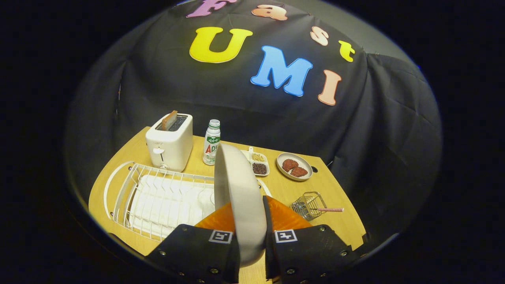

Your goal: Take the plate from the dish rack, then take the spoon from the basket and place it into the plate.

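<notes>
I've got the plate point(240, 197) edge-on, clamped between the tool's point(251, 240) fingers, over the bench point(335, 225). Dish rack point(158, 201) sits left of it. Behind the rack: toaster point(169, 142), bottle point(212, 142) to its right. Then a split tray point(258, 162) and a dish point(294, 166). Basket point(309, 205) right of the plate, spoon point(329, 210) in it.

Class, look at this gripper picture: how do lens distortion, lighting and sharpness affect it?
Gripper view: the fisheye bends the table edge into a curve; light falls on the tabletop while the cloth wall stays dim; the plate, gripped upright in the tool, looms large, and the toaster and basket stay sharp.
</notes>
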Available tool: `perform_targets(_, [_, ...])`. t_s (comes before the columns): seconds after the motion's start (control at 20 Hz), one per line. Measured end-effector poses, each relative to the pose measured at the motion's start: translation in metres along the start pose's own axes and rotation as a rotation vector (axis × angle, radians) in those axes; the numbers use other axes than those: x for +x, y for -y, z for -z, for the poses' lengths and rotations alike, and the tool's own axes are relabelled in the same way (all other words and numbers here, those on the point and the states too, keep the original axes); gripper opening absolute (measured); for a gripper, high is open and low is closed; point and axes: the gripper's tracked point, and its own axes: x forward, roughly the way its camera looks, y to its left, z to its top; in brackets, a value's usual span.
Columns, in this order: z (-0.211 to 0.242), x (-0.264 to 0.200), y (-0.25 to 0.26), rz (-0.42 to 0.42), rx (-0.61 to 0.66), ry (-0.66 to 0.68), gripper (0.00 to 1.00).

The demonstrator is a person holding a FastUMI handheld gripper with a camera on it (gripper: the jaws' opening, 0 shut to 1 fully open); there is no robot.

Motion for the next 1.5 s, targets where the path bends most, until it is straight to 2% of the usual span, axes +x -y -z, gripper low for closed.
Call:
perform_targets(0.35, [0.041, -0.061, 0.03, -0.05, -0.006, 0.025, 0.25])
perform_targets(0.65, [0.116, -0.087, 0.059, -0.107, 0.038, -0.045, 0.25])
perform_targets(1.1, [0.212, -0.072, 0.079, -0.183, 0.18, -0.236, 0.24])
perform_targets(1.25, [0.225, -0.063, 0.072, -0.254, 0.245, -0.271, 0.25])
perform_targets(1.35, [0.229, -0.061, 0.063, -0.318, 0.326, -0.291, 0.25])
perform_targets(1.5, [0.236, -0.053, 0.058, -0.371, 0.431, -0.329, 0.25])
